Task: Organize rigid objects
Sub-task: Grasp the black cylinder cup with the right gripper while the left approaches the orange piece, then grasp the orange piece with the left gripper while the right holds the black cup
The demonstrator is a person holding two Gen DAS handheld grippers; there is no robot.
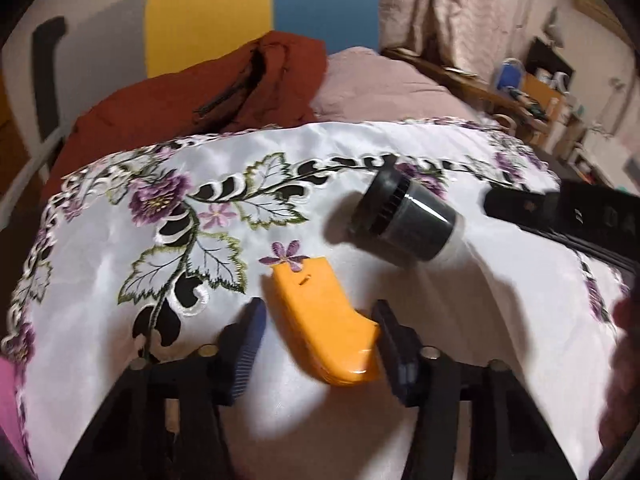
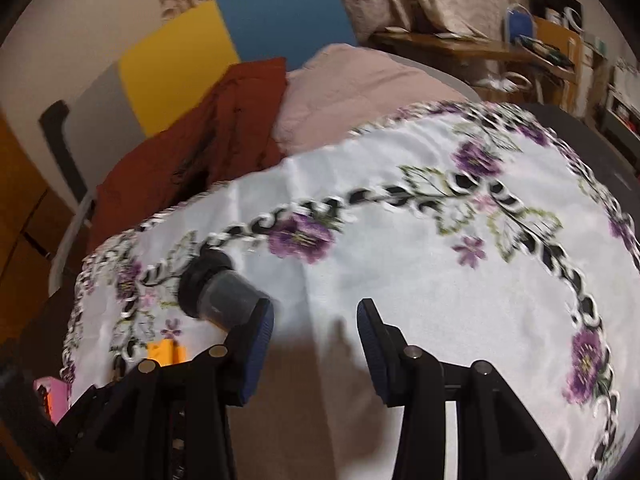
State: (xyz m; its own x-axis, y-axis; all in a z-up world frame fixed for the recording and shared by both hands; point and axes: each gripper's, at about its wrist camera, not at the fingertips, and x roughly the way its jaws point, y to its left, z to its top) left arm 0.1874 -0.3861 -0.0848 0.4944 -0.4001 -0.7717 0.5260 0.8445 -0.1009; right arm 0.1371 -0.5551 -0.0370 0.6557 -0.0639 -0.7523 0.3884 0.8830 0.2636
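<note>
Embroidered white cloth (image 1: 360,420) under glossy curved orange piece (image 1: 320,320) between wide left tongs (image 1: 318,346); right tongs (image 2: 316,340) wide.

Both grippers spread wide, low over the cloth.
The left gripper (image 1: 318,334) has its jaws parted; the right gripper (image 2: 316,332) is likewise spread, gripping nothing.
</note>
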